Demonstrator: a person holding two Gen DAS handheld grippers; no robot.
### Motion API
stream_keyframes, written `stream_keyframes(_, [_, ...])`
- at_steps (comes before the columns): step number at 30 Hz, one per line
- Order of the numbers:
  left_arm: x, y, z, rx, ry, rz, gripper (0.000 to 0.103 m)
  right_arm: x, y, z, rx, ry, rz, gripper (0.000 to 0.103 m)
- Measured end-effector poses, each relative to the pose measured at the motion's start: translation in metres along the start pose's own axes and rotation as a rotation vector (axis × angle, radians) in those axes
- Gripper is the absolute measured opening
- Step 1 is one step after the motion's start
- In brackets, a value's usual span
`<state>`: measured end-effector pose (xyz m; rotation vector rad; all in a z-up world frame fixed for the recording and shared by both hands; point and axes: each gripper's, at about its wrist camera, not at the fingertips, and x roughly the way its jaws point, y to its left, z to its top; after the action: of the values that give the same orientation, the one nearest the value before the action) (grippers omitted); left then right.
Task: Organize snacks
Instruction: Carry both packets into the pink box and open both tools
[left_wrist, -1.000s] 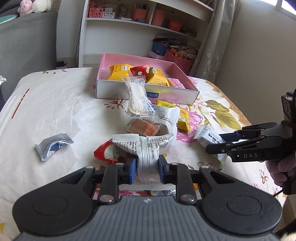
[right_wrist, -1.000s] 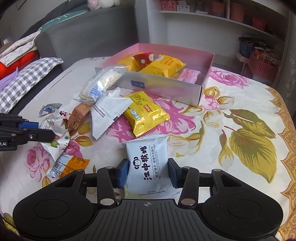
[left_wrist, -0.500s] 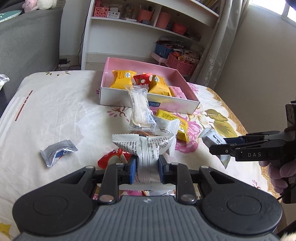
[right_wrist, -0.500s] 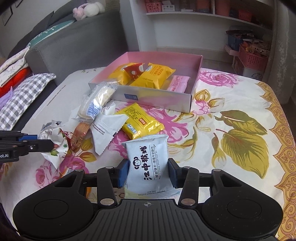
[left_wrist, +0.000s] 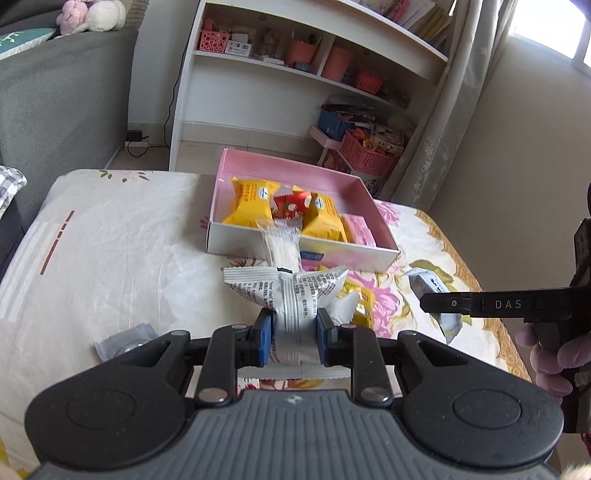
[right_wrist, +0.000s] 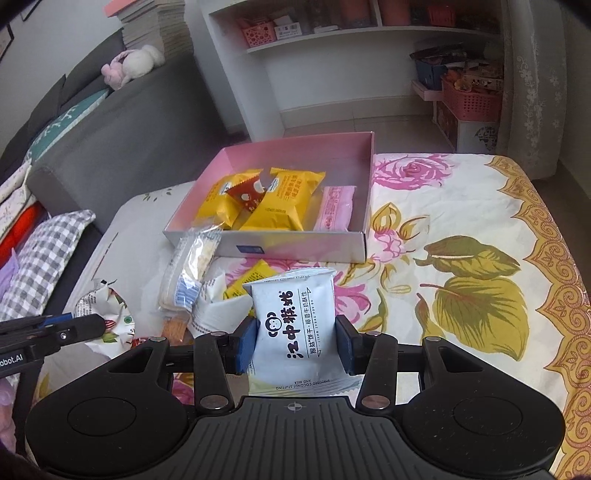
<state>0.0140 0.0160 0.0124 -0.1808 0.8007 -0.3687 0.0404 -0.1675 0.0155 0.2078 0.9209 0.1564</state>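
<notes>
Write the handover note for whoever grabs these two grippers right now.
Left gripper: shut on a white snack packet, held above the bedspread.
Right gripper: shut on a white biscuit packet, also lifted.
Pink box: holds two yellow packets, a red one and a pink one.
Done: four snacks boxed.
Left: drop both held packets in, then the clear-wrapped snack leaning on the box front, the loose yellow packet and the silver packet.

1. White shelf unit (left_wrist: 280, 77) against the far wall
2. Left of it, grey sofa (right_wrist: 122, 122) bearing a plush toy (right_wrist: 129, 66)
3. Right of it, pink basket (left_wrist: 365, 155) on the floor, curtain (left_wrist: 443, 96) beside
</notes>
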Motion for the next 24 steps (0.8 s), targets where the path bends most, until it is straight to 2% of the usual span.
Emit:
stream_keyframes(17, [0.035, 0.011, 0.052, -0.091, -0.008, 0.063, 0.022, 0.019, -0.011, 0.046, 0.208, -0.054, 0.012, 0.044])
stream_keyframes(24, [0.068, 0.007, 0.081, -0.052, -0.014, 0.117, 0.022, 0.041, -0.008, 0.068, 0.191, -0.087, -0.042, 0.044])
